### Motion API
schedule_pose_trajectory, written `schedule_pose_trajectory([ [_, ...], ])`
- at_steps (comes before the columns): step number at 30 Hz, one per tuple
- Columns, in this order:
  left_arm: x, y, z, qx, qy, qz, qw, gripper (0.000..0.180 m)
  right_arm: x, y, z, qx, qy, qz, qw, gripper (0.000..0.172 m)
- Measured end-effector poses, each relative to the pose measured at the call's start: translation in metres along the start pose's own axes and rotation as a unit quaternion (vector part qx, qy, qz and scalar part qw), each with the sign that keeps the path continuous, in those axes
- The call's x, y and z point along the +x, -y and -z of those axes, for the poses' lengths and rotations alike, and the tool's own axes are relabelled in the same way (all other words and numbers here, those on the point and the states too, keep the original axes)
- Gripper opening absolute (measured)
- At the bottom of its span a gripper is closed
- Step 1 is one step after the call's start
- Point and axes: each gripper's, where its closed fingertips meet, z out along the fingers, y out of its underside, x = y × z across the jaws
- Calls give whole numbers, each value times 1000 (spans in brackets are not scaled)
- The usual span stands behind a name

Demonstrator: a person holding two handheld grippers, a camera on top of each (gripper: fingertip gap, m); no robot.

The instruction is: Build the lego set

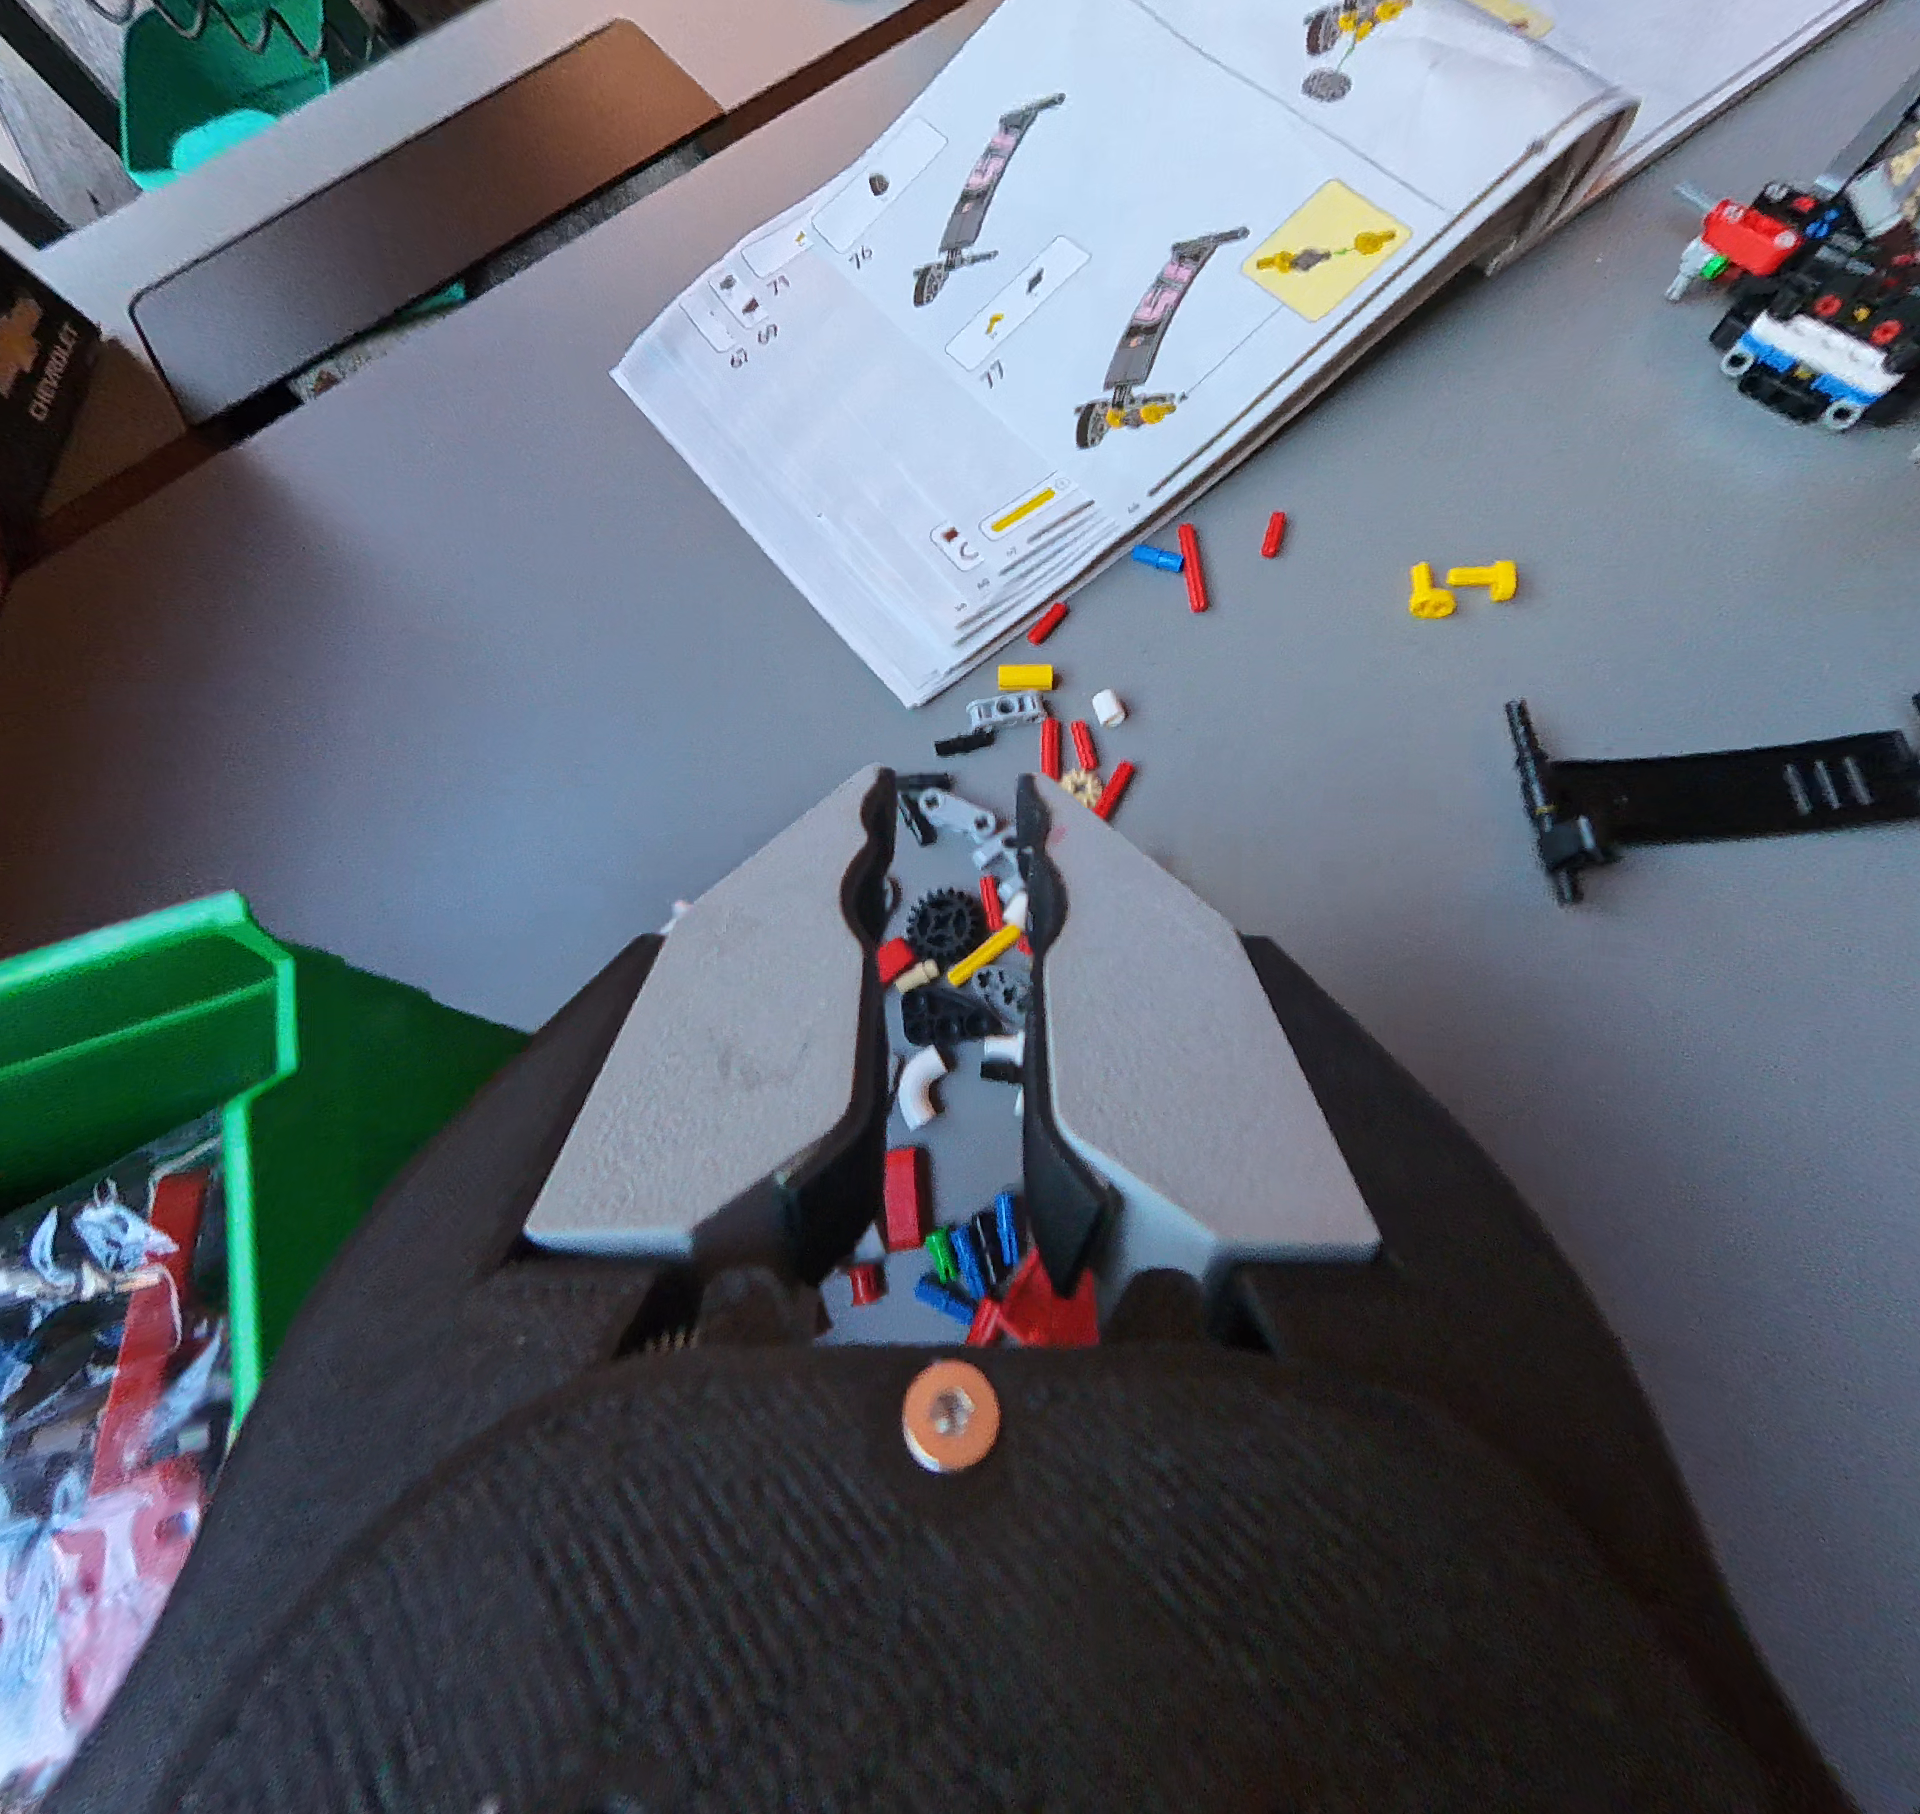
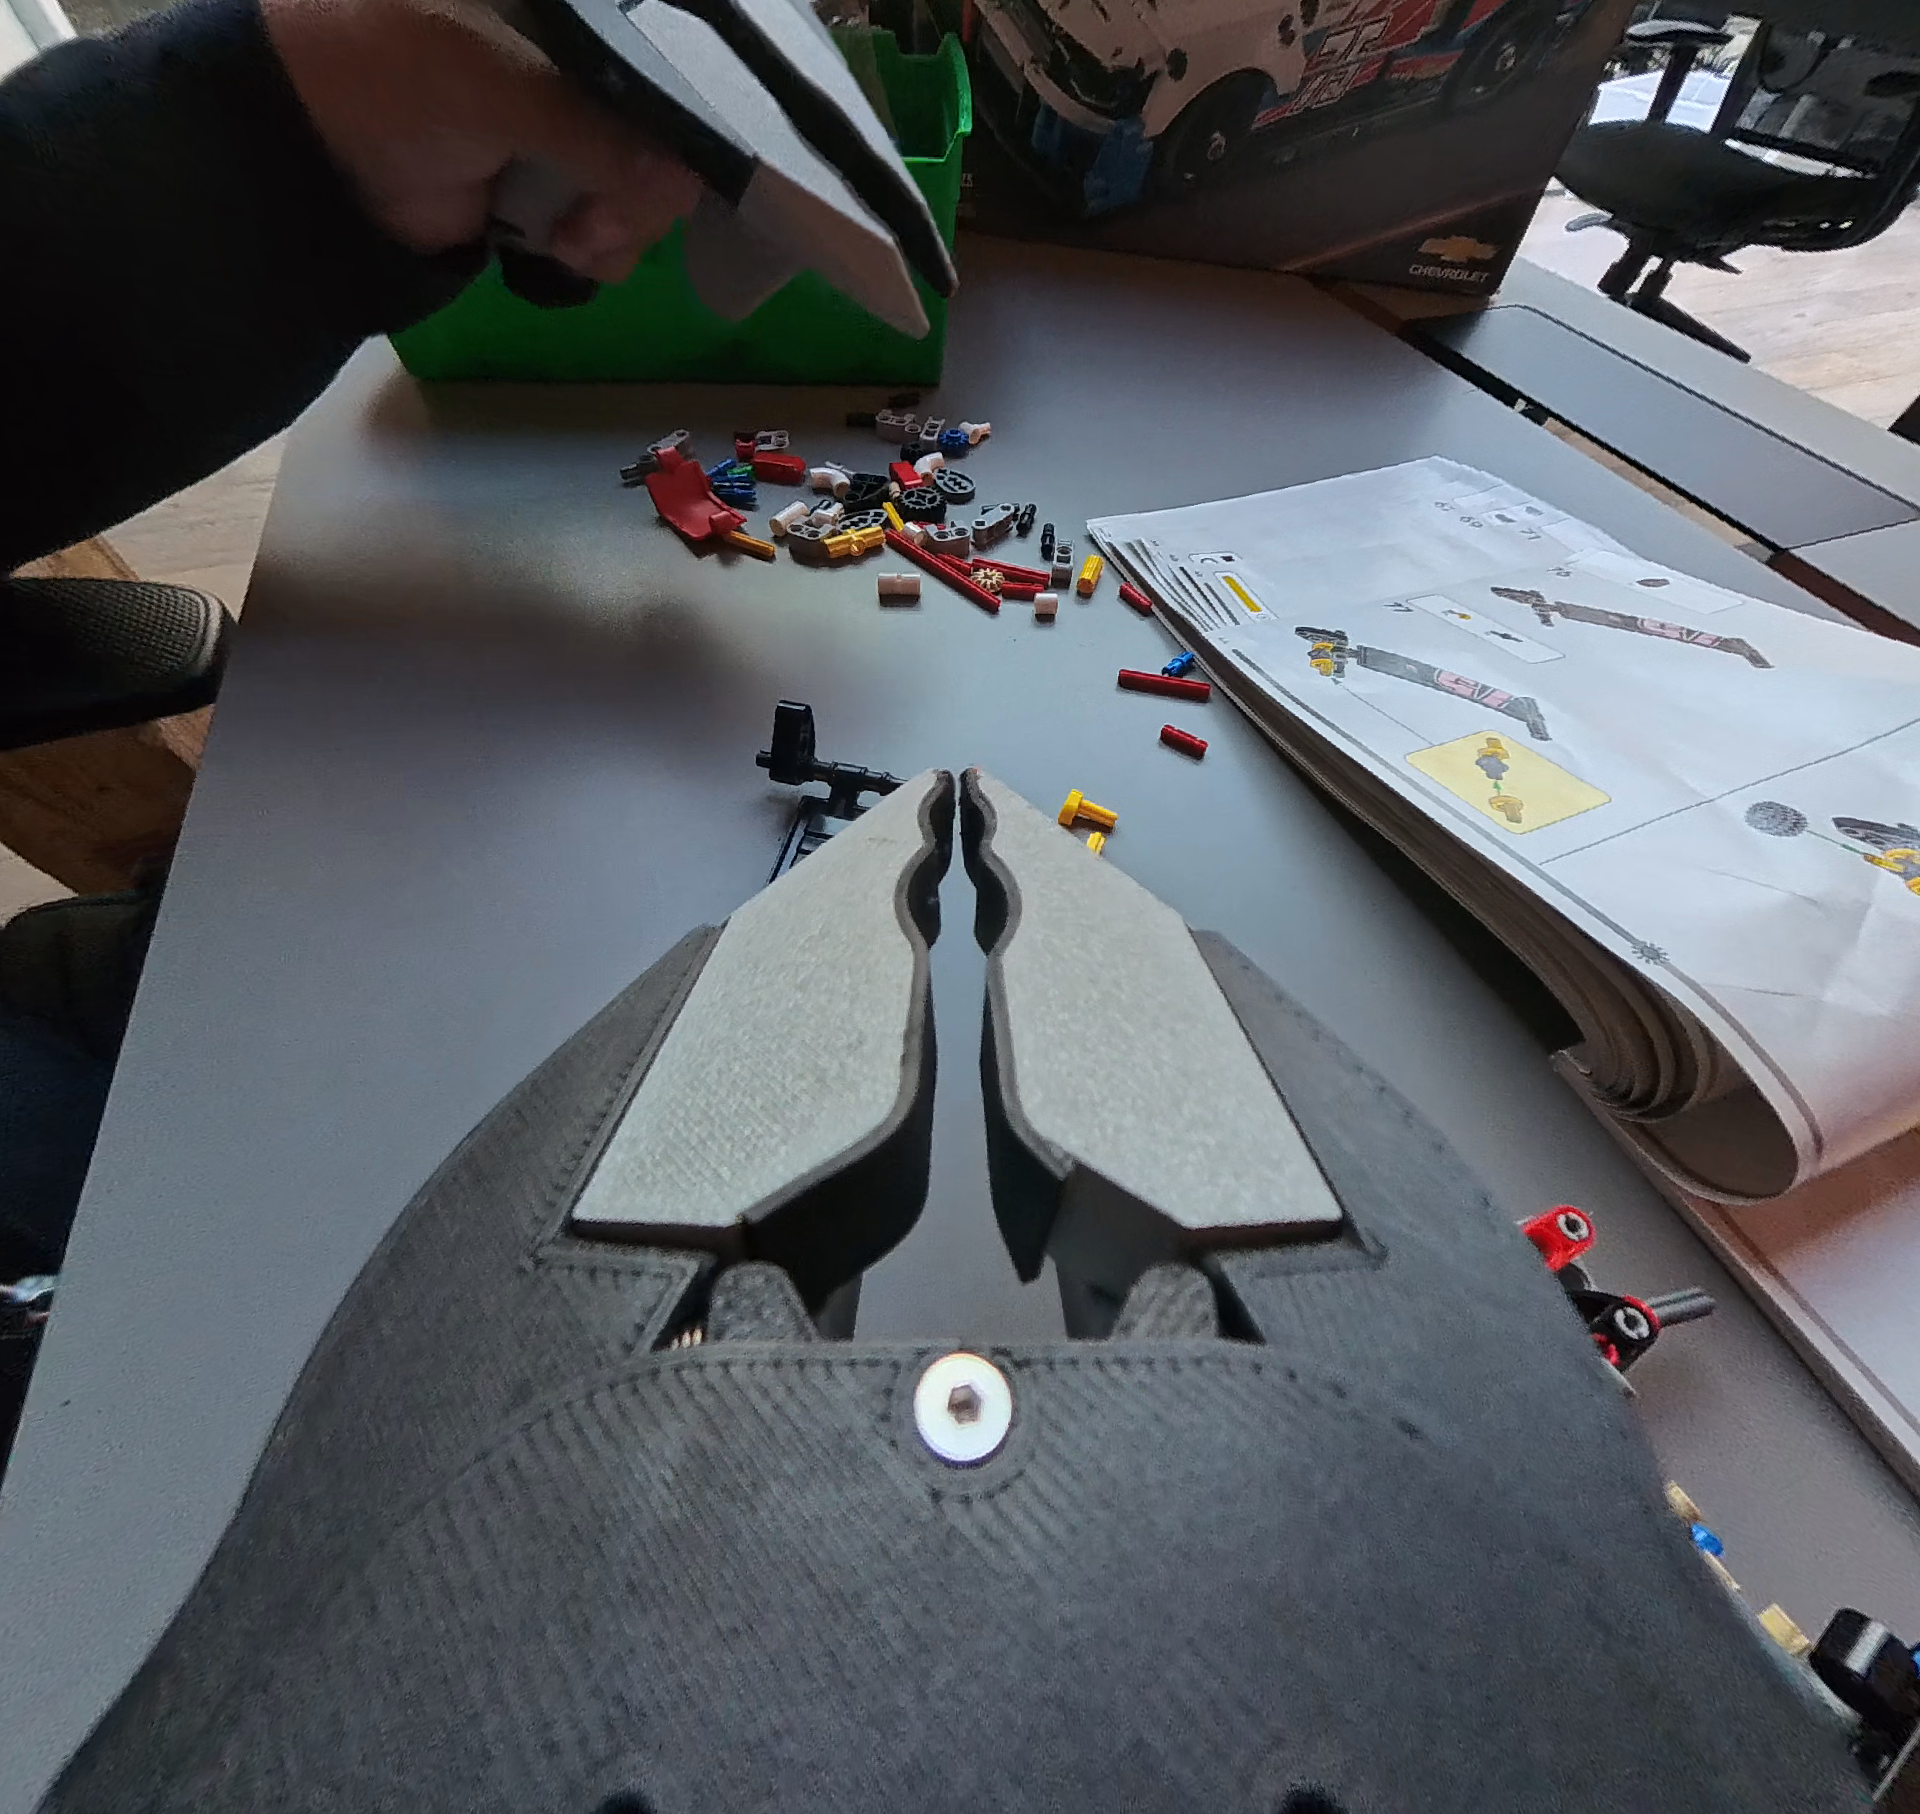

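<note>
Fingers of the left gripper (image 1: 956, 796), narrowly parted and seemingly empty, hover above loose building-toy pieces (image 1: 961, 943); lower squarely over one. Right gripper (image 2: 957, 785) fingers are closed bare, yellow pin (image 2: 1087, 812) at two o'clock.

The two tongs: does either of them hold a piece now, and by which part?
Neither holds anything. The left tongs stand open above the loose pieces. The right tongs are shut, with nothing between them.

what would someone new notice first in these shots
Probably the scatter of small coloured building pieces strewn over the grey table, with the left gripper hanging above it, jaws slightly apart and holding nothing. Next comes the open instruction booklet on the right of the right wrist view. Near it, the right gripper is shut and empty over a black strip-shaped part.
</note>
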Motion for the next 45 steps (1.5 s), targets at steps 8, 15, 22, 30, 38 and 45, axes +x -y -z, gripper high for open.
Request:
schedule_pose_trajectory([
  [8,12,78,-4,58,-32,-57,996,19,2,-1,-6,-6,-17,10,1000,1],
  [15,-2,87,-27,102,-35,-77,991,4,4,23,-32,1,8,-15,1000,12],
  [22,-26,60,-36,126,-36,-71,989,7,21,28,-62,7,33,-41,999,12],
  [30,-36,35,-39,61,-46,-54,996,14,5,13,-63,-10,64,-26,998,8],
  [38,-27,32,-41,63,-71,-47,994,13,-6,14,-60,-10,71,-15,997,7],
  [45,-25,26,-47,51,-69,-52,995,12,-10,14,-59,-9,77,-19,997,7],
])
